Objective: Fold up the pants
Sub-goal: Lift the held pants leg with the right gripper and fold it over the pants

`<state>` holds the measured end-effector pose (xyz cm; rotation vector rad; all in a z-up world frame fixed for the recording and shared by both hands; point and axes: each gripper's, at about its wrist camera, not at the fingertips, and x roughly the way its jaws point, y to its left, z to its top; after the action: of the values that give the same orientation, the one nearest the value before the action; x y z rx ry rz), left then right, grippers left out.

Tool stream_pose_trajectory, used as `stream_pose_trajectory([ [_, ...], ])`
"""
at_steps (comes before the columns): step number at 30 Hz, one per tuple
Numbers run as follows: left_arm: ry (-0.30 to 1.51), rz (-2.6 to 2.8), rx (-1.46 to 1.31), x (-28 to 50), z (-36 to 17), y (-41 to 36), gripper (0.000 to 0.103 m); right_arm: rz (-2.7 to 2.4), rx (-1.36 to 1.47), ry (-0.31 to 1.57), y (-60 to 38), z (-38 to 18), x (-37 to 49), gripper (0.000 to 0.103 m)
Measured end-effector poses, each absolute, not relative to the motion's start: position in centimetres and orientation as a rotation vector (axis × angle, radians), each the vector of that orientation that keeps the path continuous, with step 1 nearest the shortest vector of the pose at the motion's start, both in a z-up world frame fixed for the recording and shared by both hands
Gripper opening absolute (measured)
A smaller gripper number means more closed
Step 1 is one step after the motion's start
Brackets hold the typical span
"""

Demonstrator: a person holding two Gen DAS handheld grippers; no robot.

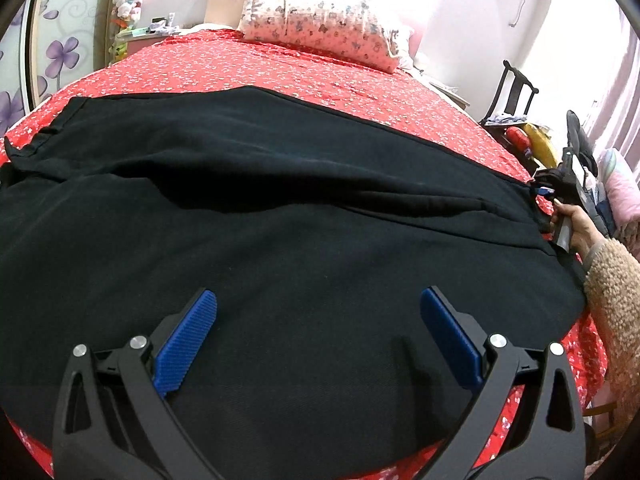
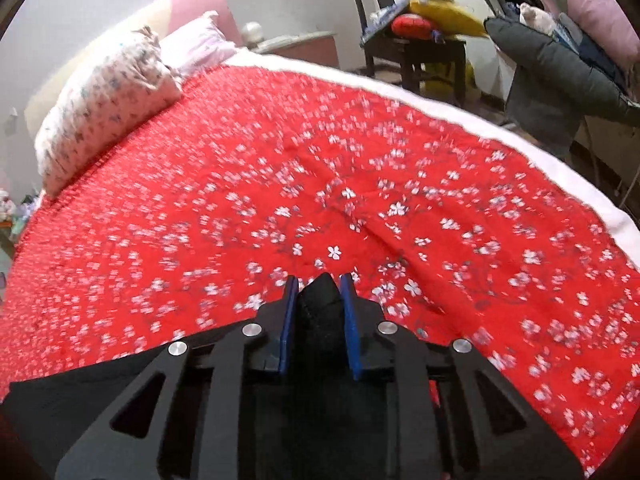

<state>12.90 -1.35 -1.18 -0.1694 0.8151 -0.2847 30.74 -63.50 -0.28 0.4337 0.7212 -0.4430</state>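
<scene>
Right gripper (image 2: 320, 286) clamped on bunched black fold of pants (image 2: 318, 304), blue pads (image 2: 289, 320) squeezed in from both sides. Left gripper (image 1: 318, 300) spread wide, nothing held, hung just over pants (image 1: 280, 208). Pants laid flat across red floral bedspread (image 1: 320, 72). Pillow (image 1: 320, 20) seen at headboard end, cluttered chair (image 2: 400, 36) parked beside bed.

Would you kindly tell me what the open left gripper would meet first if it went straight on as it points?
Most likely the black fabric pants spread on the red floral bedspread; the left gripper already hovers over them, though depth is unclear.
</scene>
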Motion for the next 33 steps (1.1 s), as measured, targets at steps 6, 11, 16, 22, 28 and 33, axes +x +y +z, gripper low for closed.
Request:
stream_pose_trajectory([
  [6,0.797,-0.294,-0.186,12.2,-0.8,-0.9,0.101,-0.324,0.539,0.565,-62.8,3.0,24.3,0.020],
  [11,0.760,-0.288,-0.205,11.6,0.1,-0.5,0.101,-0.242,0.663,0.445,-61.4,4.7,15.9,0.020],
  [16,0.675,-0.276,-0.187,10.1,1.5,-0.2,0.101,-0.193,0.753,0.382,-58.9,3.8,6.7,0.019],
  [22,0.622,-0.279,-0.175,8.8,2.3,-0.2,0.101,-0.267,0.787,0.548,-56.4,-1.0,3.3,0.020],
  [28,0.627,-0.256,-0.177,8.5,2.1,0.5,0.101,-0.373,0.705,0.601,-54.4,1.4,1.9,0.066],
  [33,0.560,-0.242,-0.237,8.1,1.8,1.9,0.101,-0.201,0.863,0.531,-52.6,3.1,1.6,0.065],
])
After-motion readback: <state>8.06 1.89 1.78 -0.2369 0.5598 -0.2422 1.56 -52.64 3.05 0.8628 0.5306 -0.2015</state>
